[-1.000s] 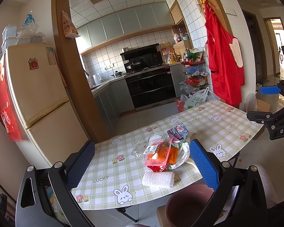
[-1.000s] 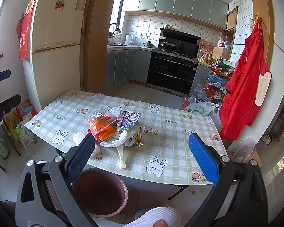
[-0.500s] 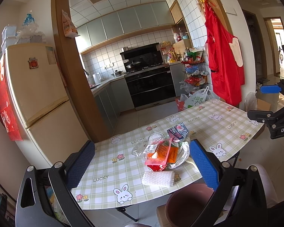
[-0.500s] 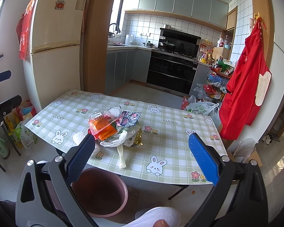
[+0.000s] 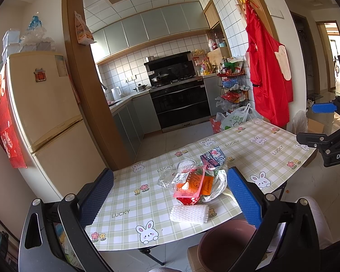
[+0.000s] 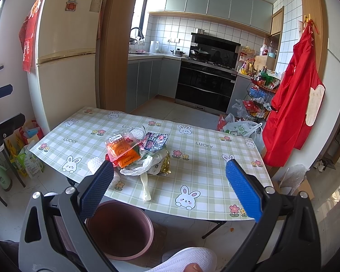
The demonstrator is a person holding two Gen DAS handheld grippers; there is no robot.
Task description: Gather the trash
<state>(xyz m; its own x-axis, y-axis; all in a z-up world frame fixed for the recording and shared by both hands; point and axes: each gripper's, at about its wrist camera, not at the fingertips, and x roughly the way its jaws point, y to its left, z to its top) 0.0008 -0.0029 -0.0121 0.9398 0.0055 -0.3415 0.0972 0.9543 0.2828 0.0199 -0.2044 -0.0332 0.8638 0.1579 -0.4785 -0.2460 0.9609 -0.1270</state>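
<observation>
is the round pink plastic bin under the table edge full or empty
Looks empty: the round pink plastic bin shows only bare inner wall and floor in the right wrist view; its nearest part is hidden behind the gripper.

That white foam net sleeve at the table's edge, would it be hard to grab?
Probably easy. The white foam net sleeve looks soft and airy, so it is likely very light and would squash between pads. Its tube shape lies near the table edge, so a push might roll it off.

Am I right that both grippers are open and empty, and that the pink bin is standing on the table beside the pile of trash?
Not quite: the pink bin stands on the floor below the table edge, as the right wrist view shows. The left gripper and right gripper are indeed open and empty, and the pile of trash lies on the table.
</observation>
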